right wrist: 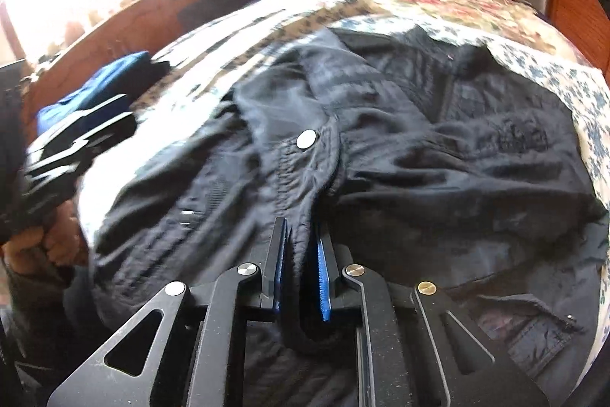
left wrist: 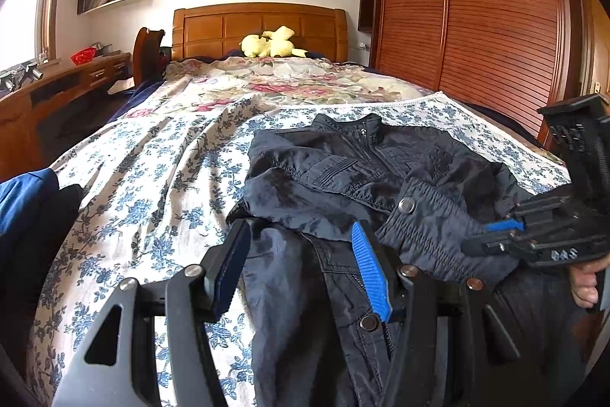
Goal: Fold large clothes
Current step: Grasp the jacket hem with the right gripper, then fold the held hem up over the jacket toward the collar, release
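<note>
A dark navy jacket point(left wrist: 343, 178) lies crumpled on the bed, collar toward the headboard. My left gripper point(left wrist: 299, 266) hovers over its near hem, jaws open; fabric lies under them and neither blue pad point(left wrist: 368, 269) presses on it. My right gripper point(left wrist: 482, 237) reaches in from the right, shut on the elastic sleeve cuff point(left wrist: 427, 224) with its metal snap. In the right wrist view the right gripper point(right wrist: 301, 235) pinches a ridge of that sleeve cuff point(right wrist: 305, 178) between nearly closed pads. The left gripper point(right wrist: 76, 140) is a blurred black shape at the left there.
The floral bedsheet point(left wrist: 152, 185) covers the bed. A yellow plush toy point(left wrist: 270, 42) sits by the wooden headboard point(left wrist: 259, 25). A wooden wardrobe point(left wrist: 476, 6) stands on the right, a desk point(left wrist: 57, 90) on the left. A blue cloth point(left wrist: 26, 201) lies at the bed's left edge.
</note>
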